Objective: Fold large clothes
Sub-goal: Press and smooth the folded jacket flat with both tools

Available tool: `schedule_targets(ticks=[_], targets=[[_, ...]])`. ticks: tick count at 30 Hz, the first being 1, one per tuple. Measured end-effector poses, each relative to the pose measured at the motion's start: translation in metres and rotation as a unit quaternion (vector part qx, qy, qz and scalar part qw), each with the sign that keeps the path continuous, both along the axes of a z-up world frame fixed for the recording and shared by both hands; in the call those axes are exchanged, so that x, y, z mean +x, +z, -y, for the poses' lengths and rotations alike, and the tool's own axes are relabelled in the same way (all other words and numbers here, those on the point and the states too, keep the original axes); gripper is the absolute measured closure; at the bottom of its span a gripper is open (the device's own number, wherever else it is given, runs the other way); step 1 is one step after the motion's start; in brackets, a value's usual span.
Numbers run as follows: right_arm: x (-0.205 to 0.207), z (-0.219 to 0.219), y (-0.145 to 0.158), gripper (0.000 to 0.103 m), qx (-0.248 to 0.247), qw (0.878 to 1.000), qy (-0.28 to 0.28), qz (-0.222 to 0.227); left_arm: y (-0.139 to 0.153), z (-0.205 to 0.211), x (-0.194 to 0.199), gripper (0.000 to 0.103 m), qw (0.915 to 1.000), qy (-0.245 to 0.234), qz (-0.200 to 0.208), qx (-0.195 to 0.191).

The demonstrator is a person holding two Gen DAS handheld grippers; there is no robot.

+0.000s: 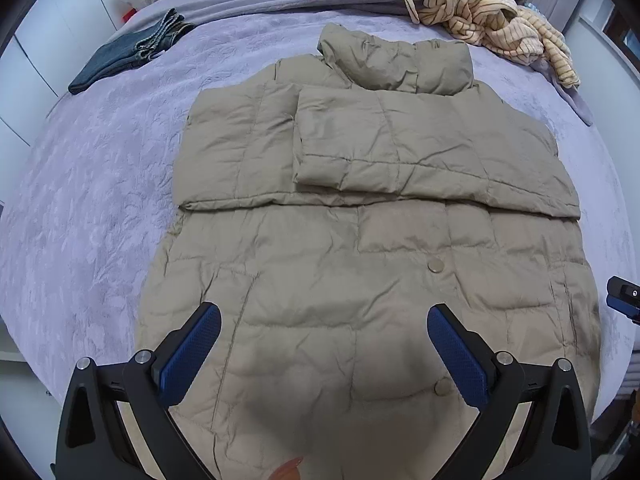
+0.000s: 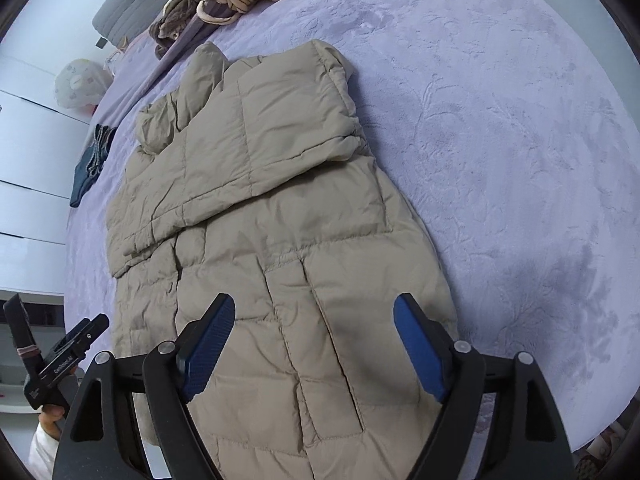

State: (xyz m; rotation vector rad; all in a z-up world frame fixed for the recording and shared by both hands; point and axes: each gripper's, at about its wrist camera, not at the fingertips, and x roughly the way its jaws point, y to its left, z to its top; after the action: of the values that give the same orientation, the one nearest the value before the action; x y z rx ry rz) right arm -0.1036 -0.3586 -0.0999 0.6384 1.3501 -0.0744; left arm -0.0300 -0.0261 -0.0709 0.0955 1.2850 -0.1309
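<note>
We're hovering both grippers, left gripper [image 1: 324, 338] & right gripper [image 2: 314, 330], jaws wide, empty; puffy down jacket [image 1: 360, 240] w/ sleeves [image 1: 380, 140] folded risks springing open.

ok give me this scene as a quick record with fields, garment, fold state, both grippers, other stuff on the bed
garment: beige puffer jacket, lying flat on the bed
fold state: both sleeves folded across the chest, lower half still unfolded
surface: lavender bedspread
left gripper: open, above the hem, holding nothing
right gripper: open, above the jacket's lower part, holding nothing
other items: folded jeans, striped garment pile near the head of the bed
</note>
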Motion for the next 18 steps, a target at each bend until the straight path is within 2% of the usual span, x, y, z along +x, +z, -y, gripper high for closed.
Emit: schedule_targets(ticks=[6,8,18], targets=[[-0.013,-0.014,-0.011,0.019,0.01,0.999,0.028,-0.025,-0.002,-0.009,-0.022,0.0,0.9991,0.036,-0.018,-0.013],[-0.017,-0.017,-0.011,0.019,0.014,0.999,0.028,-0.028,-0.004,-0.011,-0.027,0.0,0.9987,0.035,-0.03,-0.019],[-0.031,-0.036,-0.004,0.019,0.005,1.0,0.008,-0.021,-0.003,-0.026,-0.046,0.0,0.9989,0.016,-0.031,-0.031]])
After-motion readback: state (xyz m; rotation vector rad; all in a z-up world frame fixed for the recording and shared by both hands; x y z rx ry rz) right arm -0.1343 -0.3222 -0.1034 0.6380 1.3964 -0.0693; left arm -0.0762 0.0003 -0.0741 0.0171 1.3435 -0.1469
